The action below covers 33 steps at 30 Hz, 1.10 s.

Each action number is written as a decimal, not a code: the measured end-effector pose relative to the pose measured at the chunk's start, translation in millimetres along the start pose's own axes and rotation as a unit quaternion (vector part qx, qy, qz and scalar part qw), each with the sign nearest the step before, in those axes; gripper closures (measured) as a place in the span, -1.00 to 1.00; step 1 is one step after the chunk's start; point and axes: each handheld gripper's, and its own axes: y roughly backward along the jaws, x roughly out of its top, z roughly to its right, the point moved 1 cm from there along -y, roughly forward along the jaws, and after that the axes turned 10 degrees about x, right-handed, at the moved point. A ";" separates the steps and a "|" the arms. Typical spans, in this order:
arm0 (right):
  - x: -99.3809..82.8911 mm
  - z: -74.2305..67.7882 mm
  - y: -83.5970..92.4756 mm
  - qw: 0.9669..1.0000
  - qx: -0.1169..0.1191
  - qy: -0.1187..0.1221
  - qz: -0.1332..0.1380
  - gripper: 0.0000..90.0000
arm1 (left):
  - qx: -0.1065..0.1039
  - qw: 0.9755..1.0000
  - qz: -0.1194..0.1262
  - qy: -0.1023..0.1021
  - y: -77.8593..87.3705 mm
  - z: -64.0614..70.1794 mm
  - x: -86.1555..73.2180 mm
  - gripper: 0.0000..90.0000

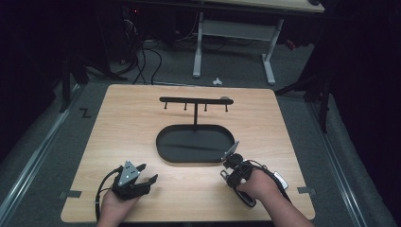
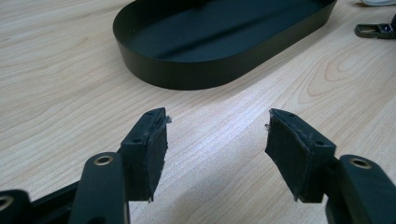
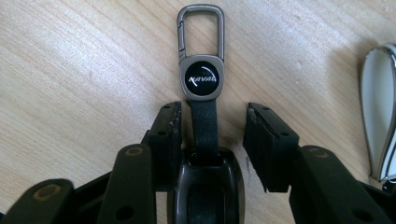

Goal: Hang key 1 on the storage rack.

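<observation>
Keychain [image 3: 201, 79] lies flat on the tabletop [image 1: 142, 127], just beside the near right end of the oval black tray [image 1: 163, 151]. Its long axis runs straight ahead from the right gripper [image 3: 212, 135]: dark fob at the jaw roots, strap between the pads, carabiner loop pointing away. The right jaws stand about half open and straddle the strap without pressing it; nothing is gripped yet. The left gripper [image 2: 215, 140] rests near the tray's near left side, jaws apart and empty. The right hand is nearer; closing squarely across the strap should secure it.
</observation>
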 end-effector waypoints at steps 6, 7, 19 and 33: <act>1.4 -3.4 -0.2 1.000 0.000 0.000 -0.007 0.47 | 0.000 1.000 0.000 0.001 1.5 -0.5 -0.4 -0.14; 2.2 -3.8 -0.1 1.000 0.002 -0.002 -0.012 0.48 | 0.000 1.000 0.001 0.002 1.8 -0.7 -0.6 -0.14; 7.4 -4.1 -0.4 0.999 0.007 0.003 -0.035 0.78 | 0.003 1.000 0.005 0.012 11.3 -6.2 -5.9 -0.11; 6.6 -2.5 0.2 0.999 0.012 0.014 -0.034 0.79 | 0.004 1.000 0.018 0.008 17.0 -6.7 -6.6 -0.16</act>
